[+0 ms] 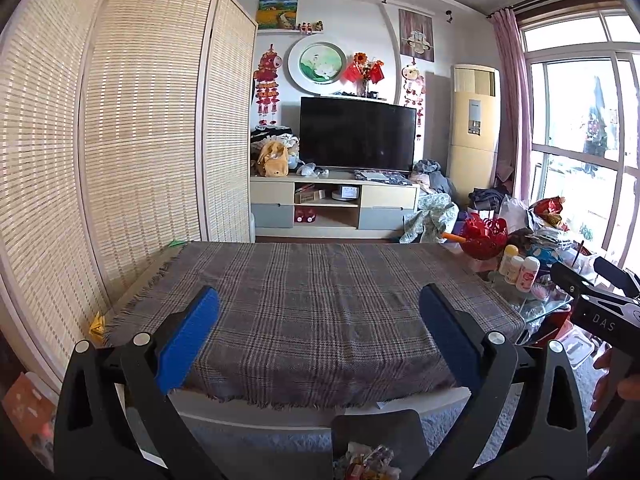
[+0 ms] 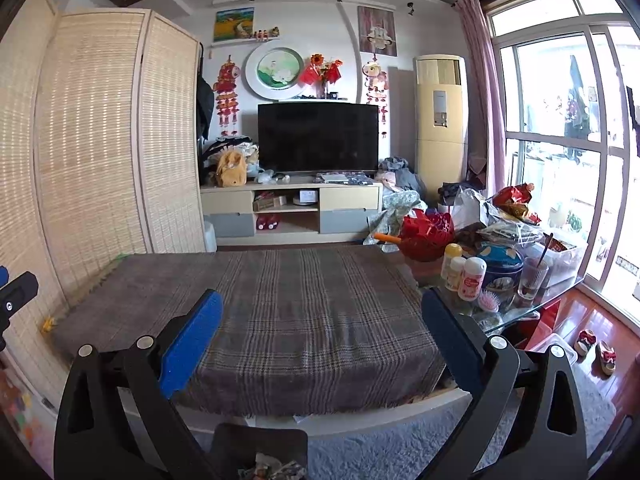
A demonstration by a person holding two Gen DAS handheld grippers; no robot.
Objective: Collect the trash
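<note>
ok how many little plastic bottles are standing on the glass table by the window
3. A yellow-capped bottle at the back, a small cream bottle before it, and a pink-labelled bottle on the right. The clutter may hide more.

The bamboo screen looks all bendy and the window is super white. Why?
Left wrist view: the fisheye lens bows the bamboo screen outward. Right wrist view: daylight overexposes the window, washing out the outdoors; the TV stays dark and sharp.

Trash in a black bin, low in both wrist views.

The bin [image 1: 376, 436] stands on the floor just before the table's near edge, its dark rim [image 2: 260, 440] open upward. Inside lies the trash [image 1: 366, 464]: crumpled wrappers, pale, clear and red, heaped loosely [image 2: 272, 470].
</note>
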